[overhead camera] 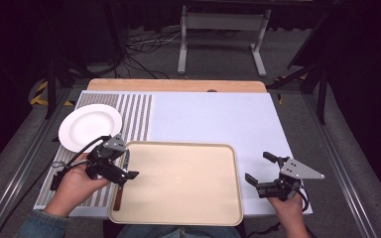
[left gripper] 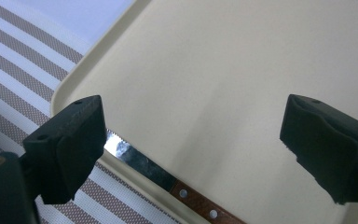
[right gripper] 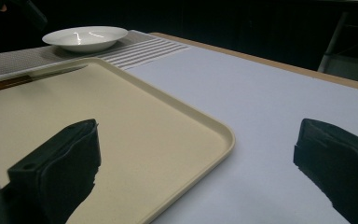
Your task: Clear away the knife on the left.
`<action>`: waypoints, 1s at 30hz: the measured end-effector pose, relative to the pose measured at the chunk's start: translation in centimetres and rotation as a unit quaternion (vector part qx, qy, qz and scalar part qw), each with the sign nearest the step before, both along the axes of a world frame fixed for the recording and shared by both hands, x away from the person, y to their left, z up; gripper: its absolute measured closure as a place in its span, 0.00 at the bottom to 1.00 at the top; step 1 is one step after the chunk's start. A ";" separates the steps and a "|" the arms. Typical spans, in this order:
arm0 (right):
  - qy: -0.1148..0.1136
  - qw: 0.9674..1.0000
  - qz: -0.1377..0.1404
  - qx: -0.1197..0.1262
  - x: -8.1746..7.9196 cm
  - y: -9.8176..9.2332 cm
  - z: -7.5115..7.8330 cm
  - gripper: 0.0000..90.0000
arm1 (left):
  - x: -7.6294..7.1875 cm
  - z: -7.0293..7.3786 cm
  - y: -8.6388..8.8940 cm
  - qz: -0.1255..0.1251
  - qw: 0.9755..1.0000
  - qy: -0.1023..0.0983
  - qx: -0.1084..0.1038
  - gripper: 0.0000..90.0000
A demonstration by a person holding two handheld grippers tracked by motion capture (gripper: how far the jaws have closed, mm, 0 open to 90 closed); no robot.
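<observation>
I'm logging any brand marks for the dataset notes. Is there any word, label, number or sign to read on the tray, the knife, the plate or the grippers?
None can be read.
Tray: plain beige, no print.
Knife: bare serrated blade, wooden handle with rivets, no stamp to make out.
Plate: plain white.
Left gripper and right gripper: black jaws and grey plates, no marking legible.
</observation>
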State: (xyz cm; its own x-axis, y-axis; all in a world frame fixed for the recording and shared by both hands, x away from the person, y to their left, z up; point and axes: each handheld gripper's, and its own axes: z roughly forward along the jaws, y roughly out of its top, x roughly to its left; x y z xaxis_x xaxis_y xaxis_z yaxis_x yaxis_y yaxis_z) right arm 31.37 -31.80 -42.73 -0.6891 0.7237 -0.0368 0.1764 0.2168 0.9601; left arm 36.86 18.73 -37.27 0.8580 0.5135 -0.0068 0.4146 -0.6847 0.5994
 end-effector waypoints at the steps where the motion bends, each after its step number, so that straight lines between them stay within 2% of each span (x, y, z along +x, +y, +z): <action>1: -0.001 1.000 0.000 0.000 0.0 0.0 0.0 0.01 | -0.1 0.1 0.1 0.001 1.000 -0.005 -0.003 0.07; 8: 0.000 1.000 -0.004 0.004 -0.1 -0.2 0.0 0.01 | -0.8 0.7 0.9 0.003 0.999 -0.032 -0.026 0.04; 10: 0.000 1.000 -0.003 0.003 -0.1 -0.2 0.0 0.01 | -0.9 0.8 1.3 0.002 0.999 -0.036 -0.039 0.04; 13: 0.000 1.000 -0.004 0.002 -0.2 -0.2 0.0 0.01 | -1.1 0.9 2.0 0.005 0.997 -0.046 -0.058 0.03; 14: 0.000 1.000 -0.003 0.003 -0.2 -0.2 0.0 0.01 | -1.1 0.9 2.0 0.005 0.997 -0.046 -0.058 0.02; 16: 0.000 1.000 -0.004 0.003 -0.2 -0.2 0.0 0.01 | -1.3 1.0 2.8 0.009 0.995 -0.057 -0.078 0.01; 19: 0.001 1.000 -0.005 0.003 -0.2 -0.3 0.0 0.01 | -1.6 1.0 4.0 0.020 0.991 -0.064 -0.118 0.01; 20: 0.001 1.000 -0.005 0.003 -0.2 -0.2 0.0 0.01 | -1.6 1.0 4.3 0.021 0.990 -0.067 -0.125 0.01; 22: 0.001 1.000 -0.004 0.003 -0.2 -0.2 0.0 0.01 | -1.8 0.9 4.9 0.022 0.986 -0.073 -0.150 0.01; 26: 0.000 1.000 -0.003 0.004 -0.2 -0.2 0.0 0.01 | -2.1 0.7 5.9 0.026 0.981 -0.089 -0.169 0.00; 27: 0.000 1.000 -0.003 0.004 -0.2 -0.2 0.0 0.01 | -2.1 0.6 6.3 0.031 0.979 -0.096 -0.177 0.00; 29: -0.001 1.000 -0.003 0.003 -0.2 -0.2 0.0 0.01 | -2.4 0.4 6.9 0.036 0.972 -0.112 -0.204 0.00; 30: -0.002 1.000 -0.005 0.004 -0.3 -0.2 0.0 0.01 | -2.6 0.3 7.2 0.038 0.970 -0.115 -0.212 0.00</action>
